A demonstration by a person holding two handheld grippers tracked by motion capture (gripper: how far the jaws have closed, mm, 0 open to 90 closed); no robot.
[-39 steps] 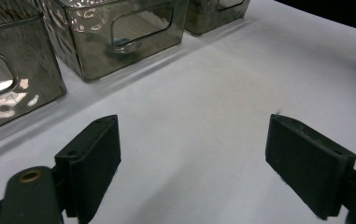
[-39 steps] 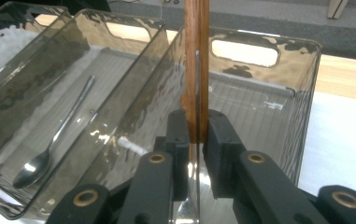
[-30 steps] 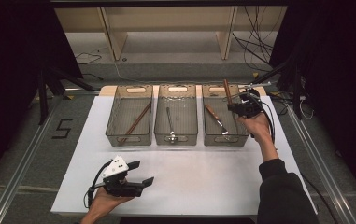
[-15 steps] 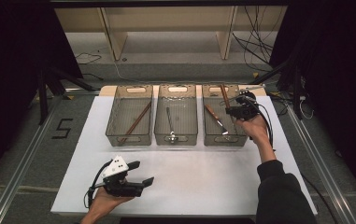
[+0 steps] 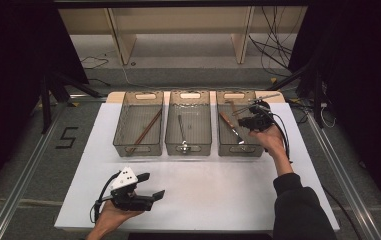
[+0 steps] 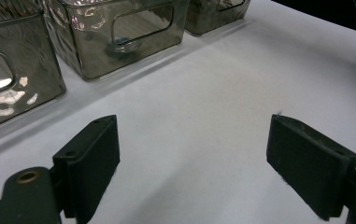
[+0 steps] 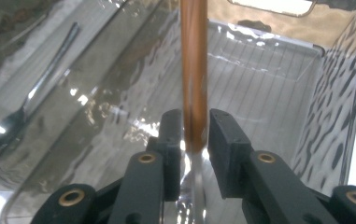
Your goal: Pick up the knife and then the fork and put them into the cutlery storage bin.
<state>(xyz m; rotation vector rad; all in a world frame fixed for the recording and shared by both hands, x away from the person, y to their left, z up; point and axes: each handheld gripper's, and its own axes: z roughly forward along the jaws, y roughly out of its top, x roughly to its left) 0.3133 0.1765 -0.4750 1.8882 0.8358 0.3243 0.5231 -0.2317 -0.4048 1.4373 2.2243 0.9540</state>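
Three clear plastic bins stand in a row at the back of the white table. My right gripper [image 5: 246,121] [image 7: 195,135] hangs over the right bin [image 5: 239,148] and is shut on a brown-handled utensil [image 7: 193,70], whose handle points down into the bin and whose metal part lies near the jaws. Another brown-handled utensil [image 5: 229,127] lies on that bin's floor. A spoon [image 5: 180,131] [image 7: 26,107] rests in the middle bin, and brown chopsticks [image 5: 145,131] in the left bin. My left gripper [image 5: 150,185] [image 6: 192,168] rests low at the table's front left, open, with nothing between its jaws.
The white table top [image 5: 218,190] stretches bare between the bins and the front edge. Two bin fronts [image 6: 119,42] stand ahead of the left gripper. Cables and shelf legs [image 5: 240,47] lie on the floor beyond the table.
My right gripper has moved left and lower with the brown-handled utensil, from the right bin's far corner to over its inside. The left gripper has stayed put.
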